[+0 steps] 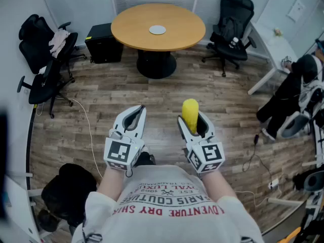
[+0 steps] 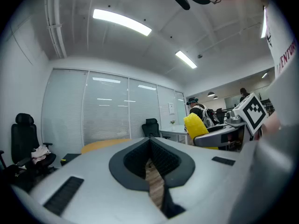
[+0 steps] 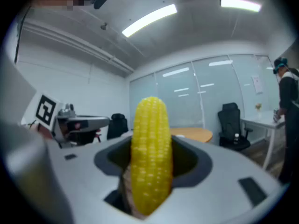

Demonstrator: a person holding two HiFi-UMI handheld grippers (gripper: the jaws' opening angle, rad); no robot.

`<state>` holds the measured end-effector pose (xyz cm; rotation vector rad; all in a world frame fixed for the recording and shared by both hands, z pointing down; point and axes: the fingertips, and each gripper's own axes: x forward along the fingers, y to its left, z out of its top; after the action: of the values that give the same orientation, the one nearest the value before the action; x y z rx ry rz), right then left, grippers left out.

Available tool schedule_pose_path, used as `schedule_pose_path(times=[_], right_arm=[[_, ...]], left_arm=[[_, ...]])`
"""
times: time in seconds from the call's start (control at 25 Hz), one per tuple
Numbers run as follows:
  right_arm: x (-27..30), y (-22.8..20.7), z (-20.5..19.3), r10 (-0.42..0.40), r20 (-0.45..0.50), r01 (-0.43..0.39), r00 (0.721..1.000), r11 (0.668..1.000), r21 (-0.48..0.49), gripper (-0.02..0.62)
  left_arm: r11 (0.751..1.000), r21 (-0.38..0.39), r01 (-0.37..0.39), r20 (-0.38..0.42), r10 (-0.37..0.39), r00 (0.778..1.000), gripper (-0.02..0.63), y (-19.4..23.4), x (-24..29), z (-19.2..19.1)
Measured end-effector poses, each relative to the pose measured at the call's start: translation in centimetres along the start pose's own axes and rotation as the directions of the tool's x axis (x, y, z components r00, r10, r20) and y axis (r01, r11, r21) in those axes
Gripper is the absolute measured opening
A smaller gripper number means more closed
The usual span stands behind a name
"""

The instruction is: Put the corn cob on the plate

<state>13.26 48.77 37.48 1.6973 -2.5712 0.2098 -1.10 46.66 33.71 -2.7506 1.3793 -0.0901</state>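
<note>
One corn cob [image 1: 190, 114] pinched in right tool [image 1: 195, 123], tip jutting past jaws | left tool [image 1: 139, 110] pressed together, lower centre | probable plate [image 1: 157, 30] on bench [image 1: 177, 39], top centre

Round wooden bench [image 1: 132, 28], wood-plank floor [image 1: 106, 103], black office chairs [image 1: 44, 65] either side, blinds-covered glass partition [image 2: 107, 113], ceiling strip lights [image 2: 122, 21].

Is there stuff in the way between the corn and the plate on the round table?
Nothing visible is. The right gripper holds the corn cob, and only bare floor lies between it and the round table where the plate sits. The chairs stand off to the sides.
</note>
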Motion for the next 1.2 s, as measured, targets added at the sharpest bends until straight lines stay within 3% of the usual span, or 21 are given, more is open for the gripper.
schedule_pose_path(times=[0.52, 0.76, 1.2], right_arm=[[1.8, 0.5, -1.2, 0.008, -0.027, -0.006, 1.0, 0.998, 0.066, 0.265], [4.0, -0.3, -0.2, -0.001, 0.028, -0.003, 1.0, 0.988, 0.153, 0.265], [14.7, -0.7, 2.3, -0.011, 0.06, 0.003, 0.998, 0.991, 0.131, 0.265]], left_arm=[[0.999, -0.047, -0.003, -0.051, 0.001, 0.999, 0.034, 1.9, 0.2, -2.7], [0.997, -0.073, -0.011, -0.064, 0.007, 0.998, 0.034, 4.1, 1.6, -3.8], [0.994, -0.1, -0.045, -0.042, 0.041, 0.998, 0.034, 14.7, 6.7, -3.9]])
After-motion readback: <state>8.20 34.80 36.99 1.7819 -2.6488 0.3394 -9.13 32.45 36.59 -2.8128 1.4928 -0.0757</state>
